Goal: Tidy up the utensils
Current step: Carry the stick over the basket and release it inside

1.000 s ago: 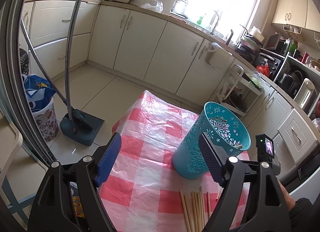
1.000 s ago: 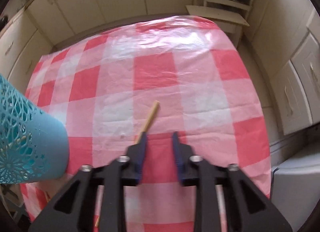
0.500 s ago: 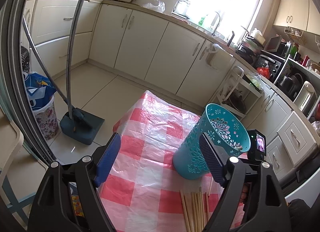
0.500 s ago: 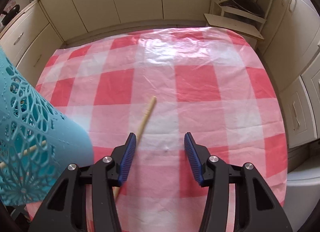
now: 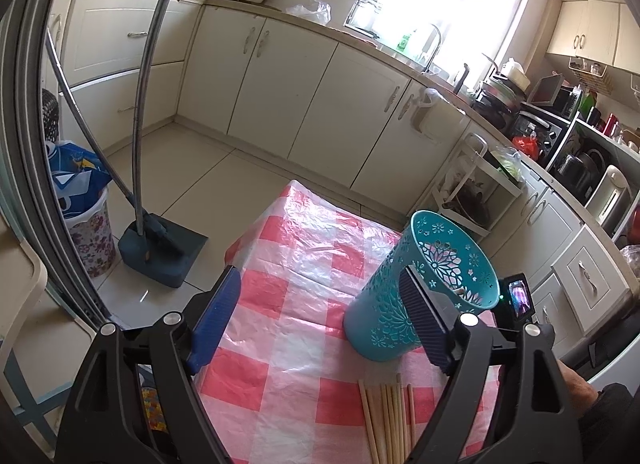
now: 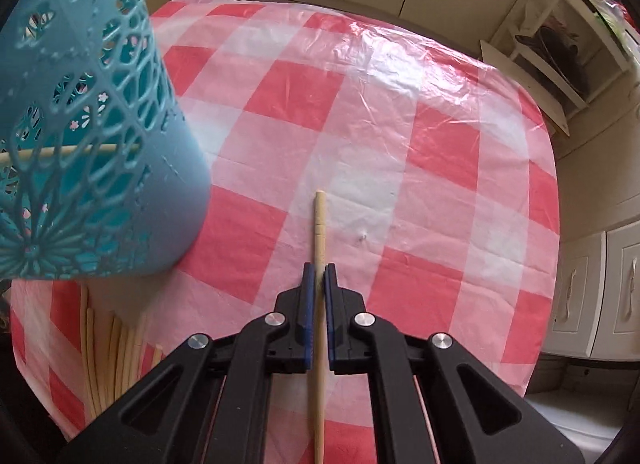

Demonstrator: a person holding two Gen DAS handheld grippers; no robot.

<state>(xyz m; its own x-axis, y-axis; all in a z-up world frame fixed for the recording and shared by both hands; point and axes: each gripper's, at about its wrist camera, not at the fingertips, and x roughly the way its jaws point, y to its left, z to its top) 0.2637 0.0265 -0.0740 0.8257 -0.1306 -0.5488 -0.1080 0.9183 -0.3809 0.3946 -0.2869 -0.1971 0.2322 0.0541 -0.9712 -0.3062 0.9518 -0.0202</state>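
Observation:
A teal perforated utensil holder (image 5: 424, 288) stands on the red-and-white checked tablecloth (image 5: 296, 304); it fills the upper left of the right wrist view (image 6: 92, 151), with one chopstick visible inside. My right gripper (image 6: 319, 270) is shut on a wooden chopstick (image 6: 319, 223) that runs forward between its pads, above the cloth. My left gripper (image 5: 320, 304) is open and empty, raised above the table beside the holder. A bundle of several chopsticks (image 5: 386, 420) lies on the cloth in front of the holder and also shows in the right wrist view (image 6: 112, 352).
Cream kitchen cabinets (image 5: 304, 99) run along the far wall and right side. A dustpan and broom (image 5: 160, 252) and a bin with a blue bag (image 5: 80, 199) stand on the floor left of the table. A white shelf rack (image 6: 560, 59) stands beyond the table.
My right gripper has closed on the single chopstick and lifted it, swinging toward the holder, which now looms larger at left. The left gripper has barely moved.

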